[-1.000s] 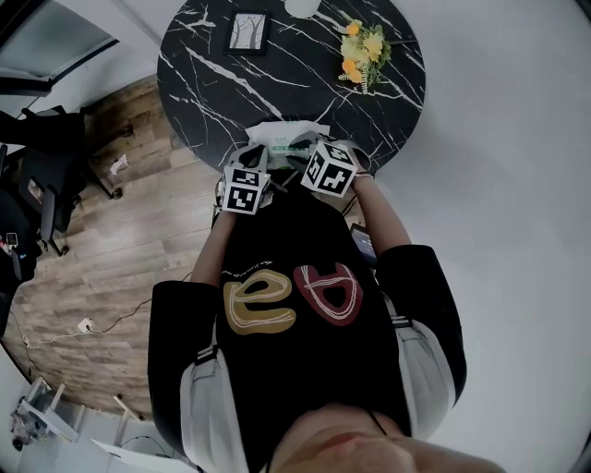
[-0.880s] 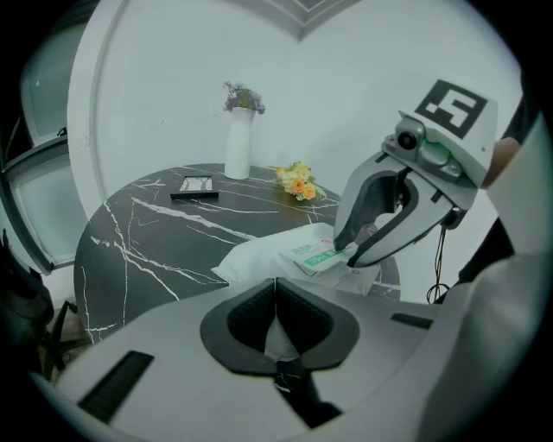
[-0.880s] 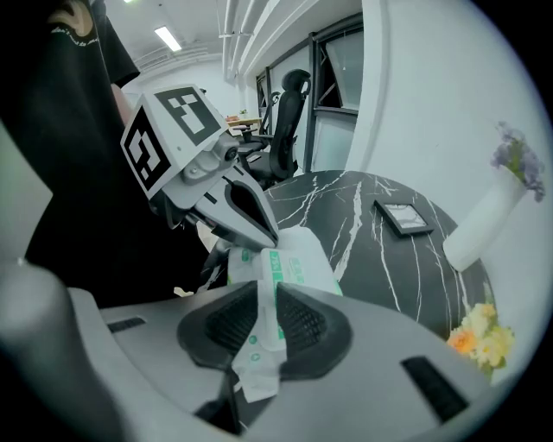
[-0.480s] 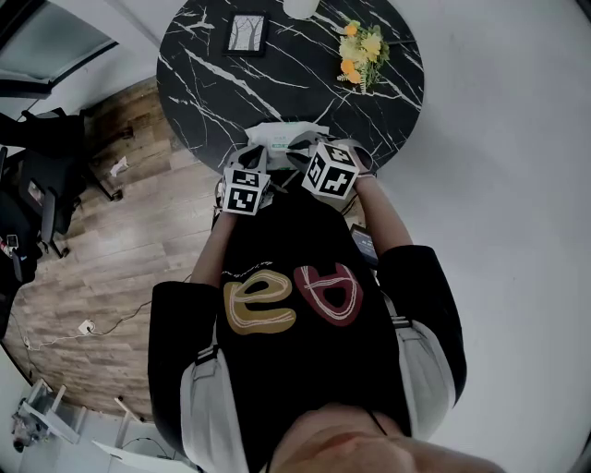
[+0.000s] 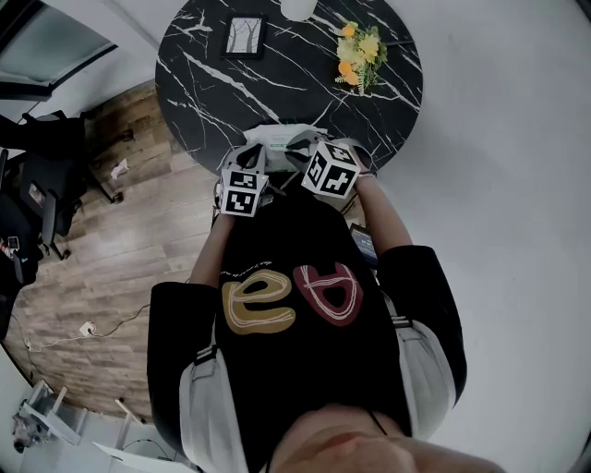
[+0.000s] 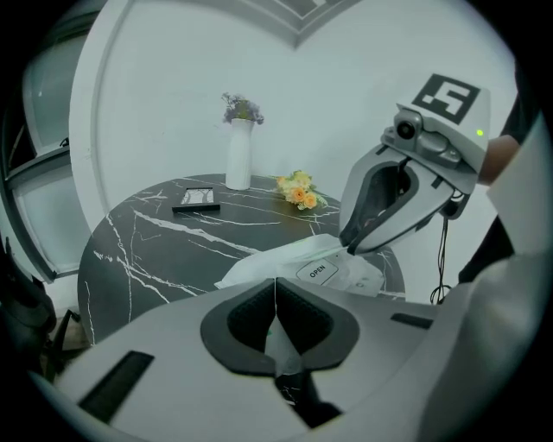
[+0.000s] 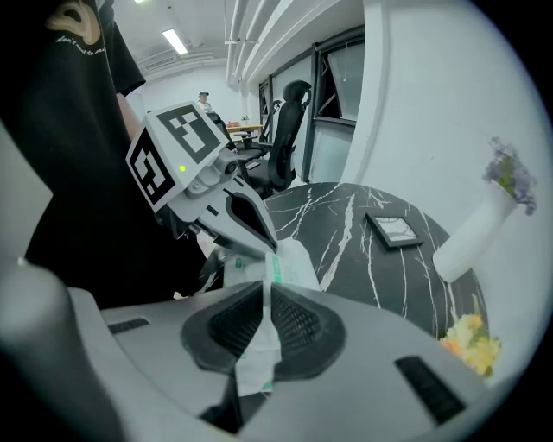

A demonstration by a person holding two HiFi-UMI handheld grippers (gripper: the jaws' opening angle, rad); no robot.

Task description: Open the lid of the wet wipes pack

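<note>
I am at the gripping step. My left gripper (image 6: 275,289) pinches one end of the wet wipes pack (image 6: 276,259) at the near edge of the marble table (image 5: 212,74), and my right gripper (image 7: 263,298) has just been closing its jaws on thin film beside the lid (image 6: 318,271) marked OPEN. Next, I think, I must peel upward slowly, because the white pack looks soft and crumpled.

Seen from my head, my left claw (image 5: 261,151) and right claw (image 5: 298,148) cover most of the wet wipes pack (image 5: 282,135) at the table's (image 5: 268,78) near edge; the vase (image 5: 300,7) is cut off by the picture's top.
</note>
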